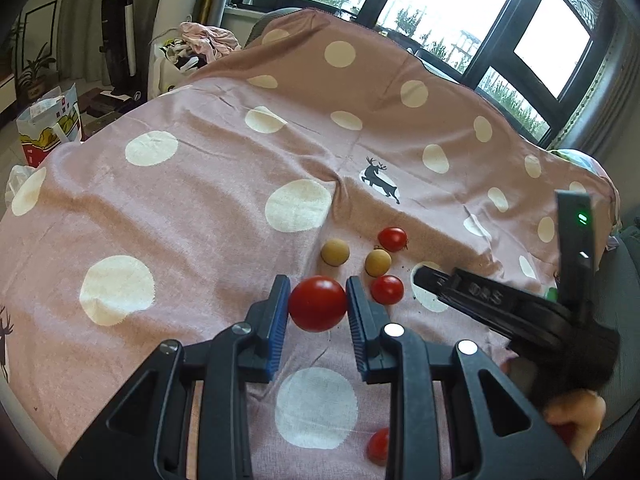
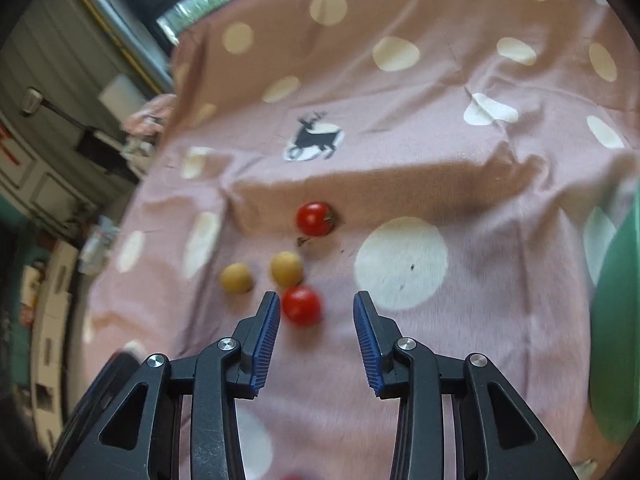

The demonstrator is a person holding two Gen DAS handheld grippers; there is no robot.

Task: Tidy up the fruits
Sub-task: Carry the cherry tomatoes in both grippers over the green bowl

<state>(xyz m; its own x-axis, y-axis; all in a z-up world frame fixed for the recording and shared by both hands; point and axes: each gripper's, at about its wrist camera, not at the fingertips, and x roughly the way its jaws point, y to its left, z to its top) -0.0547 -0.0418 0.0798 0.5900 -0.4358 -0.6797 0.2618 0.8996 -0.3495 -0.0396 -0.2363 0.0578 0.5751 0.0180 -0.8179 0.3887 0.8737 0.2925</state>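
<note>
My left gripper is shut on a large red tomato, held just above the pink dotted cloth. Beyond it lie two small red tomatoes and two round tan fruits. Another red tomato lies under the left gripper. My right gripper is open, low over the cloth. A small red tomato sits between its jaws, close to the left pad and well clear of the right one. The right gripper's tip enters the left wrist view from the right.
A green object fills the right edge of the right wrist view. The cloth has folds and a raised back part with a deer print. Bags and laundry stand beyond the left edge, and windows are behind.
</note>
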